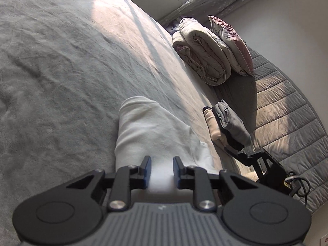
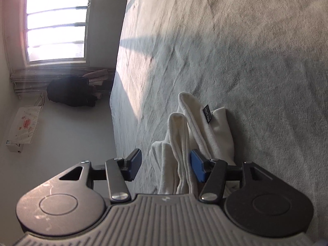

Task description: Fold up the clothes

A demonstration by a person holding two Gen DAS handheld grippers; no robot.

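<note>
Here, the white garment [image 1: 155, 135] lay bunched on the grey bedspread [image 1: 61, 61], low and centre in both views. In the left wrist view the left gripper [image 1: 162, 172] had its blue pads [image 1: 148, 173] set either side of a white fold; cloth filled the gap, but whether the pads actually pinched it could not be told. In the right wrist view the right gripper [image 2: 166, 165] stood spread wide, the garment's layered edges [image 2: 184, 143] lying between the pads and against the right-hand one, nothing clenched.

Step judged: mid-fold or a regrasp, since the garment showed several stacked layers and rounded doubled edges but no flat, squared shape. The next move would call for a firm pinch on one edge by each gripper, and care not to drag the soft layers apart.

Materials: garment was thick, fleecy, off-white, with a small dark tag [image 2: 205, 113] near a seam; it would slump and slide easily. Bedspread was plush, short-piled, lightly creased, sunlit toward the upper centre of the left view. Upper right there, a rolled quilt [image 1: 201, 49] and a pillow [image 1: 231, 41] sat on a quilted grey mat [image 1: 287, 112]; a small grey folded piece [image 1: 231, 121] lay mid-right
</note>
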